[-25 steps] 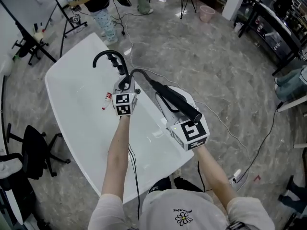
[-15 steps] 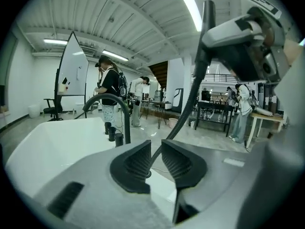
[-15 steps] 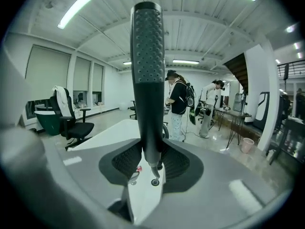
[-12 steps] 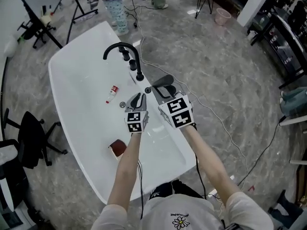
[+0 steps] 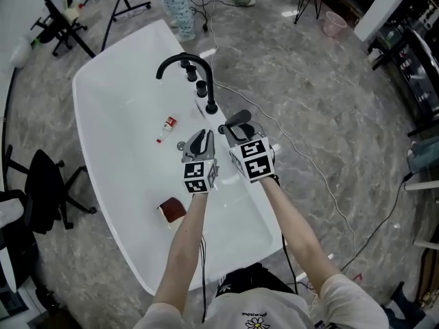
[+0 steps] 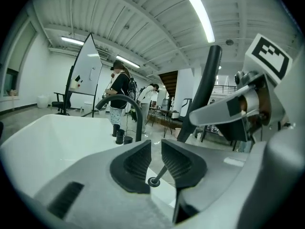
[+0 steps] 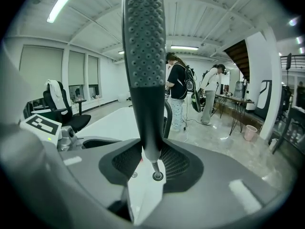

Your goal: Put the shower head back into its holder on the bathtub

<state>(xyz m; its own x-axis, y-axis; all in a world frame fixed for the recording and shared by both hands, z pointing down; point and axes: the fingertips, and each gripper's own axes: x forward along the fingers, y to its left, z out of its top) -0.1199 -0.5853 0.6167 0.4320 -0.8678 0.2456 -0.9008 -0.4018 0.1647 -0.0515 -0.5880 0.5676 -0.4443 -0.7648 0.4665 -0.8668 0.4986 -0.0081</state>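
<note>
The black shower head (image 5: pixel 238 119) stands upright with my right gripper (image 5: pixel 241 133) shut on its handle. In the right gripper view the dimpled handle (image 7: pixel 144 56) rises between the pads. Its thin lower end hangs just above the round holder (image 7: pixel 157 176) on the bathtub's rim. My left gripper (image 5: pixel 200 140) hovers just left of the holder (image 5: pixel 222 129), over the white bathtub (image 5: pixel 96 149). In the left gripper view its jaws stand a narrow gap apart with nothing between them. Beyond them a short length of hose (image 6: pixel 161 171) rises from the holder (image 6: pixel 153 181) to the shower head (image 6: pixel 205 89).
A black arched faucet (image 5: pixel 188 64) and two knobs (image 5: pixel 201 88) stand on the rim beyond the holder. Inside the tub lie a small red-and-white bottle (image 5: pixel 167 126) and a brown object (image 5: pixel 171 211). An office chair (image 5: pixel 41 197) stands left; people stand past the tub's far end.
Both grippers came down toward the tub rim. The shower head swung from slanting over the floor side to upright above the holder, and the arched loop of hose is gone.
</note>
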